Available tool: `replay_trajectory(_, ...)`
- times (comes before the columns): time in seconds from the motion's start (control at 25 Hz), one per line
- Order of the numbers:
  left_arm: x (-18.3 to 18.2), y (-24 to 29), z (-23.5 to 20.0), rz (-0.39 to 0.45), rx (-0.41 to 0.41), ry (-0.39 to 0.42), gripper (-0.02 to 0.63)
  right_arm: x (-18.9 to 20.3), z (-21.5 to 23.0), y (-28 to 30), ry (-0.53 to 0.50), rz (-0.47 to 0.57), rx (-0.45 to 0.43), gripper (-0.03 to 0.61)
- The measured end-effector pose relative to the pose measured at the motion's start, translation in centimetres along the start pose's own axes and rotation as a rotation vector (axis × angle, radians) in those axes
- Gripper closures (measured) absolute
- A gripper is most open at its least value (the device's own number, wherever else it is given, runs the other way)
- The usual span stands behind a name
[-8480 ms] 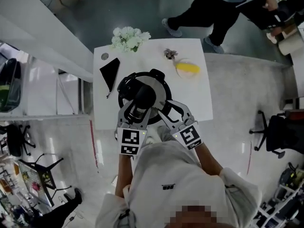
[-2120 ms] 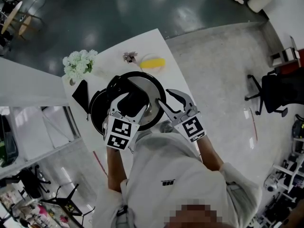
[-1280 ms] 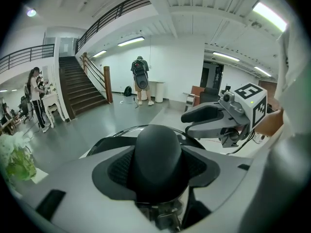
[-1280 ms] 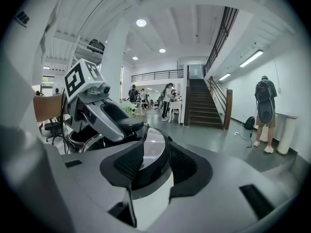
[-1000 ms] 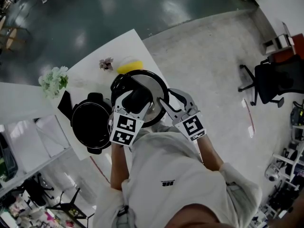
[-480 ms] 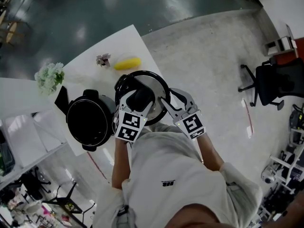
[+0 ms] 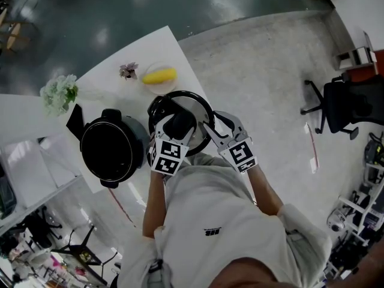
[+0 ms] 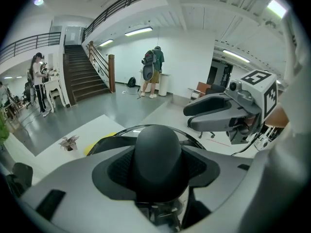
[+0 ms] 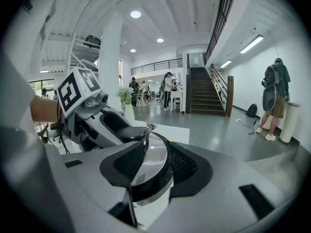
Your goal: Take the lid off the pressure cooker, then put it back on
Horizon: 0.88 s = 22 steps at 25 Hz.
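The pressure cooker pot point(image 7: 114, 152) stands open on the white table point(image 7: 108, 83), its dark inside showing. Its round silver lid point(image 7: 195, 110) with a black rim hangs to the right of the pot, held by both grippers. My left gripper point(image 7: 175, 128) is shut on the lid's black knob point(image 8: 158, 159). My right gripper point(image 7: 210, 129) is shut on the lid's rim point(image 9: 148, 171). Each gripper shows in the other's view: the right gripper point(image 8: 228, 113) and the left gripper point(image 9: 92, 110).
A yellow fruit on a plate point(image 7: 159, 75), a small dried flower point(image 7: 128, 71), white flowers point(image 7: 58, 95) and a black flat object point(image 7: 73, 122) lie on the table beyond the pot. An office chair point(image 7: 342, 104) stands far right. People point(image 8: 153, 72) stand in the hall.
The lid and both grippers have sunk a little beside the open pot. Both grips are unchanged.
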<state>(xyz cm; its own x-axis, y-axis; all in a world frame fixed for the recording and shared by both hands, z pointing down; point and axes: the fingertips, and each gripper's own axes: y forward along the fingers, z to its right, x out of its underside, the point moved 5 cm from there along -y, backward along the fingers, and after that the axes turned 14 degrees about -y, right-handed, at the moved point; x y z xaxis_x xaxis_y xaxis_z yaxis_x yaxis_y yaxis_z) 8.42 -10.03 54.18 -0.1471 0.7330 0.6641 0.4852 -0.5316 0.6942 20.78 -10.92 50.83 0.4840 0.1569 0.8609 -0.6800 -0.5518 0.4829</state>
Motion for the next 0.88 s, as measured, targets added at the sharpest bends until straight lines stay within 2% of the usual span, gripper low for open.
replay_trajectory(0.88, 5.2, 5.2, -2.1, -0.012, -0.043, -0.045, 0.327, 5.9, -1.7, 3.6, -0.02, -0.08, -0.045, 0.414)
